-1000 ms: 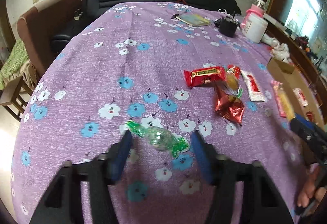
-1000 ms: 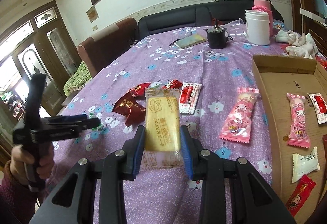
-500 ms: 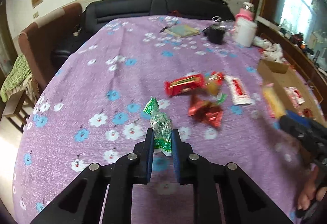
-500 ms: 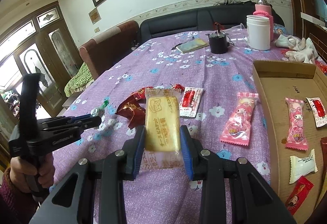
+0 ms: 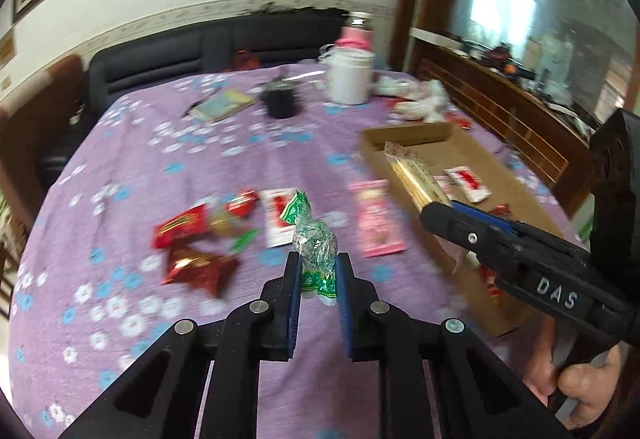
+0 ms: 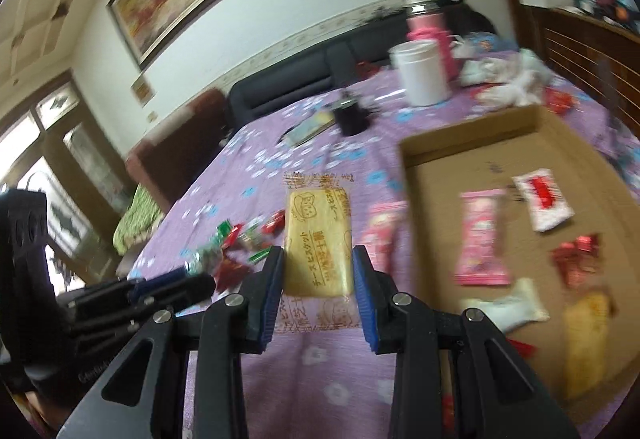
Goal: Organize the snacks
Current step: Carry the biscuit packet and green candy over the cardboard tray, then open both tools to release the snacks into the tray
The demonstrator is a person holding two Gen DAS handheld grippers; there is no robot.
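Here, a purple floral tablecloth [image 5: 168, 167] covers the table, backed by a black sofa [image 5: 168, 55]. Left gripper [image 5: 316, 271] clamps a green candy [image 5: 314, 239] above the cloth; right gripper [image 6: 318, 271] clamps a biscuit pack [image 6: 318, 239] beside the cardboard tray [image 6: 472, 143].

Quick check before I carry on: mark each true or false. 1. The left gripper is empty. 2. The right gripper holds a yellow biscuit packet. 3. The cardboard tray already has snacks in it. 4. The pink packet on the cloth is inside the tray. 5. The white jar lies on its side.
1. False: the left gripper is shut on a green candy.
2. True: the right gripper grips the biscuit packet.
3. True: the cardboard tray holds several snacks.
4. False: the pink packet lies on the cloth beside the tray.
5. False: the white jar stands upright.
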